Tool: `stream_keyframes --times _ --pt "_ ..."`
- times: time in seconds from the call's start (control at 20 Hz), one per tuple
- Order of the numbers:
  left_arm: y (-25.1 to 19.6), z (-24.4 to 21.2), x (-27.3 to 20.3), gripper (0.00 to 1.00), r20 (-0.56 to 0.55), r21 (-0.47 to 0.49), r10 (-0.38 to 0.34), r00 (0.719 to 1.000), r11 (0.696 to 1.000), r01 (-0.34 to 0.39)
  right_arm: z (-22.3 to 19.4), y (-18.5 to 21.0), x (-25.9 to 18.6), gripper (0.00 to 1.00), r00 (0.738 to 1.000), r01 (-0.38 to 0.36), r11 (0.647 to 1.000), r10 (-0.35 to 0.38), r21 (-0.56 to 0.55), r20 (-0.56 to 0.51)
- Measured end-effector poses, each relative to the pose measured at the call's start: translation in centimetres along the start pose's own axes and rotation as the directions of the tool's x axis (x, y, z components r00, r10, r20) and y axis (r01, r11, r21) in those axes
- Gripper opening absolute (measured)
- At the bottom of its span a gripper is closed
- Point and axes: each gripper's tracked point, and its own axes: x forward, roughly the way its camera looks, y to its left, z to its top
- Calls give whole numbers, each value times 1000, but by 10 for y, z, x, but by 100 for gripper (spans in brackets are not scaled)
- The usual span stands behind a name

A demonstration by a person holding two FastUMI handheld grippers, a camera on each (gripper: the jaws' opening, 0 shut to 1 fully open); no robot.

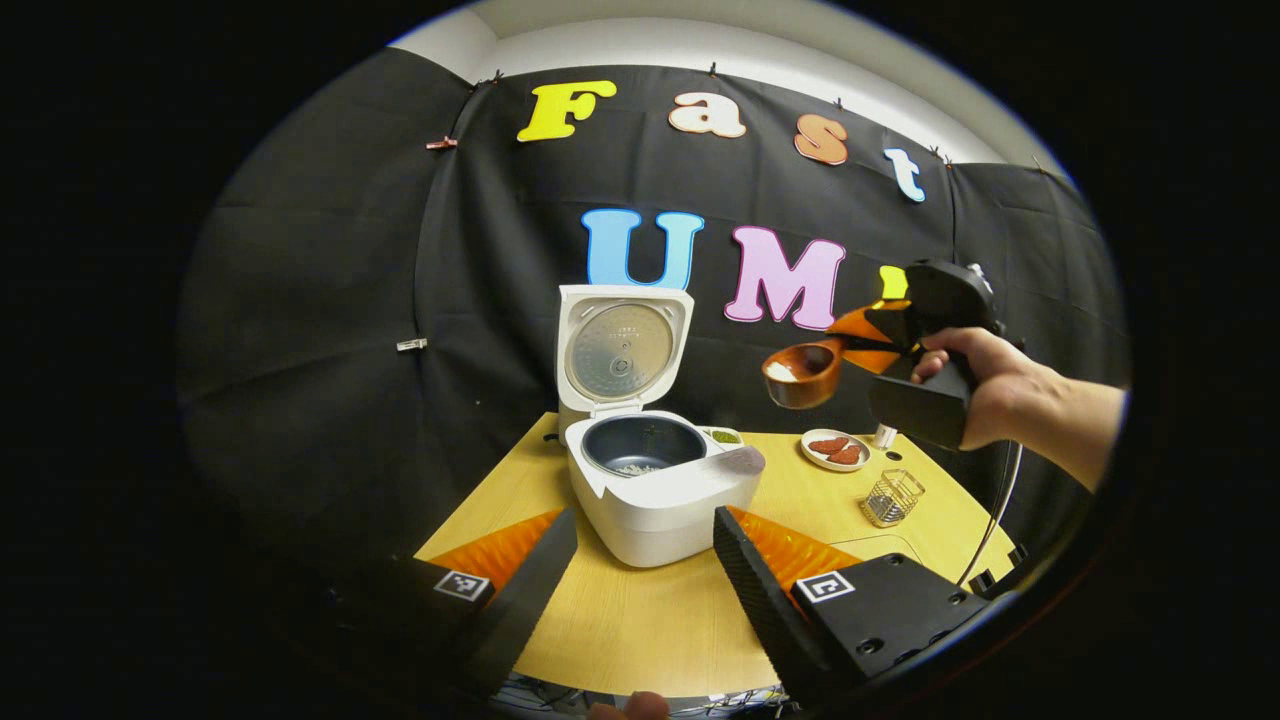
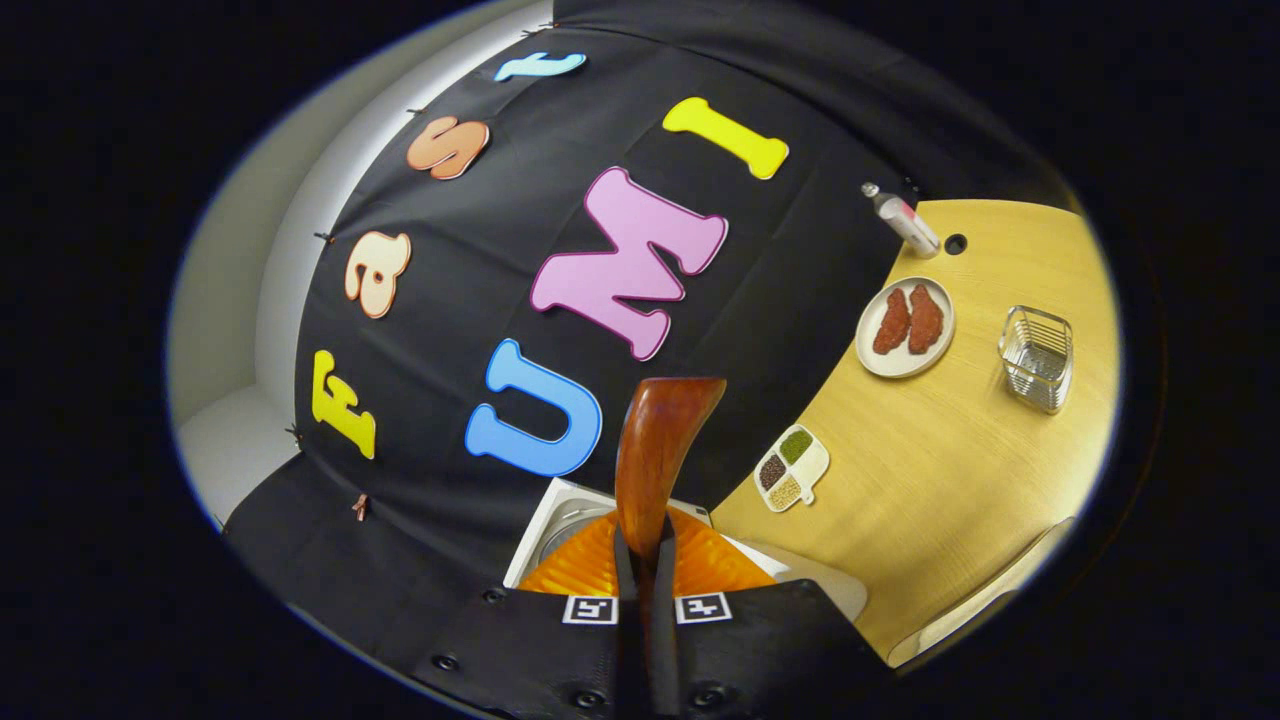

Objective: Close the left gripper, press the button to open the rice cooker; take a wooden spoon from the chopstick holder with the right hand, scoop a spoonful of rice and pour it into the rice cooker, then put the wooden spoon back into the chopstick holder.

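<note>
1. The wooden spoon [image 1: 803,372] was up in the air to the right of the rice cooker [image 1: 655,480], higher than the pot's rim, with some white rice sitting in its bowl.
2. The right gripper [image 2: 645,556] had its two fingers pinched tight on the spoon's handle, which stuck straight out ahead in the right gripper view. A hand [image 1: 985,385] was wrapped around that gripper's grip.
3. The cooker stood on the yellow wooden table [image 1: 640,620] with its lid [image 1: 622,350] flipped up and standing upright. The dark inner pot [image 1: 643,444] had a little rice at the bottom.
4. The left gripper [image 1: 640,560] hung low in front of the cooker, fingers spread wide apart, gripping nothing.
5. The wire chopstick holder [image 1: 891,497] sat to the right of the cooker, well apart from it.
6. Behind that was a white plate [image 1: 835,451] with two reddish pieces on it, and a small divided dish [image 2: 790,468] of grains just beside the cooker.
7. A small bottle [image 2: 903,220] stood near the wall at the table's back edge.
</note>
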Motion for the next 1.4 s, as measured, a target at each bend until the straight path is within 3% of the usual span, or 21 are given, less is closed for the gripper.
stream_keyframes --times 0.4,0.7,1.1,1.25,1.4 --pt "21 -12 3 95 -8 -6 6 1000 1000 -6 -63 24 84 6 999 25 993 -30 -119 -43" --pt "40 -27 10 95 -40 -47 23 999 999 -25 -107 27 127 6 997 3 930 -33 -368 -74" --pt "60 -42 11 95 -61 -42 58 997 997 -60 -154 12 154 6 991 -59 747 -37 -662 -129" --pt "65 -44 12 95 -63 -49 63 996 997 -67 -172 14 153 6 986 -109 655 -24 -748 -164" --pt "66 -47 15 95 -69 -56 61 996 996 -65 -191 19 153 6 981 -159 525 -13 -836 -194"
